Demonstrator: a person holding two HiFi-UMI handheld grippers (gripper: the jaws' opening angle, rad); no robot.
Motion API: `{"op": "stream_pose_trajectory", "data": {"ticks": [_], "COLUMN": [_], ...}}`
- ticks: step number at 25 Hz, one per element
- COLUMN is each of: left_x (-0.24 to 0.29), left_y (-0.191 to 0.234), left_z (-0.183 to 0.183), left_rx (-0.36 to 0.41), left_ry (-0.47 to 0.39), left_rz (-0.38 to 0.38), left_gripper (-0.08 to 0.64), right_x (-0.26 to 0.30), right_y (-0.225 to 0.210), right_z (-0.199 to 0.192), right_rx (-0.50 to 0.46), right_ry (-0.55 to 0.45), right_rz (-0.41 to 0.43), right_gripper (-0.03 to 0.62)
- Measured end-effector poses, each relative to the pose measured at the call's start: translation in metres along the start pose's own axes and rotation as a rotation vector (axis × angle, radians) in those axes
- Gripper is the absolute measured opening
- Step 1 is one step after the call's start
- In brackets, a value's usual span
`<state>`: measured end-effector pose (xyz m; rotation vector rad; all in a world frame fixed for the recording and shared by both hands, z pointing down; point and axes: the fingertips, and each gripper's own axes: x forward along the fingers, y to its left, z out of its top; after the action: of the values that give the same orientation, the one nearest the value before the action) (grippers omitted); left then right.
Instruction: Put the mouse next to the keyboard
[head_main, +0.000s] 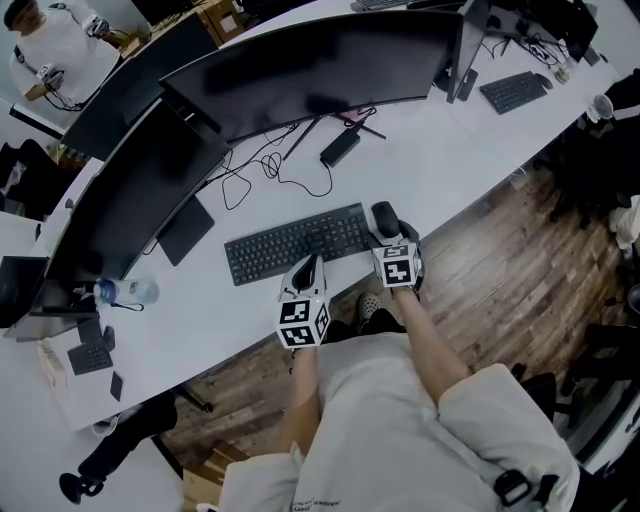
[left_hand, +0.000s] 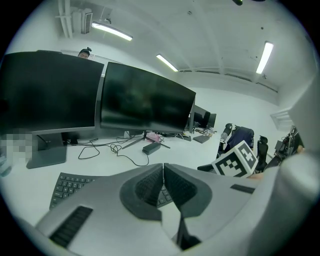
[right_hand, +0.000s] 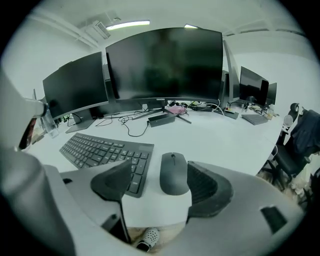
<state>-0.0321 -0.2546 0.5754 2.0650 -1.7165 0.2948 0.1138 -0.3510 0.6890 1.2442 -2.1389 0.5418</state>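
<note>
A dark grey mouse (right_hand: 173, 173) lies flat on the white table (right_hand: 215, 140), just right of the black keyboard (right_hand: 100, 150). My right gripper (right_hand: 157, 177) is open wide around it. The right pad (right_hand: 202, 182) is close beside the mouse, and the left pad (right_hand: 112, 180) hangs over the keyboard's right end. In the head view the mouse (head_main: 385, 218) sits at the keyboard's (head_main: 295, 243) right end with the right gripper (head_main: 390, 235) behind it. My left gripper (head_main: 308, 268) is shut and empty at the keyboard's front edge; in its own view the left gripper's (left_hand: 163, 175) pads meet above the keys (left_hand: 70, 185).
Two large dark monitors (head_main: 320, 70) stand behind the keyboard, with loose cables (head_main: 265, 170) and a black power adapter (head_main: 340, 148) on the table. A water bottle (head_main: 128, 292) lies at the left. The table's front edge runs just under both grippers. A second keyboard (head_main: 512, 92) is far right.
</note>
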Motion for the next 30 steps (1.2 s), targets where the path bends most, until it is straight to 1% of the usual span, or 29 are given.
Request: {"op": "stream_pose_trajectory", "data": {"ticks": [2, 4, 6, 9, 15, 17, 20, 23, 26, 29, 30], "left_x": [-0.007, -0.014, -0.023, -0.034, -0.057, -0.065, -0.074, -0.083, -0.09, -0.099, -0.102], "left_y": [0.008, 0.015, 0.02, 0.025, 0.038, 0.039, 0.045, 0.05, 0.051, 0.054, 0.055], "left_z": [-0.002, -0.004, -0.005, -0.007, -0.011, -0.014, -0.019, -0.02, -0.023, -0.029, -0.03], "left_rx": [-0.007, -0.013, -0.001, 0.022, 0.018, 0.023, 0.023, 0.013, 0.014, 0.013, 0.014], "left_ry": [0.001, 0.0, -0.002, 0.0, -0.005, -0.006, -0.007, -0.013, -0.014, -0.013, -0.012], "left_rz": [0.0, 0.003, 0.002, -0.014, -0.034, -0.043, -0.049, -0.053, -0.058, -0.06, -0.061], "left_gripper": [0.025, 0.025, 0.025, 0.025, 0.025, 0.025, 0.025, 0.024, 0.025, 0.025, 0.025], "right_x": [-0.015, -0.03, -0.042, -0.059, -0.087, -0.094, -0.104, -0.116, -0.127, -0.134, -0.137], "right_y": [0.011, 0.023, 0.033, 0.041, 0.062, 0.07, 0.08, 0.087, 0.096, 0.111, 0.116], "right_z": [-0.003, -0.006, -0.006, -0.006, -0.006, -0.008, -0.013, -0.014, -0.012, -0.012, -0.012], "right_rx": [0.003, -0.001, -0.002, 0.014, 0.035, 0.044, 0.043, 0.062, 0.092, 0.132, 0.134], "right_ry": [-0.013, -0.022, -0.036, -0.063, -0.104, -0.118, -0.125, -0.153, -0.183, -0.208, -0.215], "right_rz": [0.003, 0.01, 0.011, -0.007, -0.023, -0.023, -0.027, -0.03, -0.012, 0.028, 0.037], "right_gripper": [0.339, 0.339, 0.339, 0.336, 0.322, 0.279, 0.282, 0.276, 0.259, 0.214, 0.209]}}
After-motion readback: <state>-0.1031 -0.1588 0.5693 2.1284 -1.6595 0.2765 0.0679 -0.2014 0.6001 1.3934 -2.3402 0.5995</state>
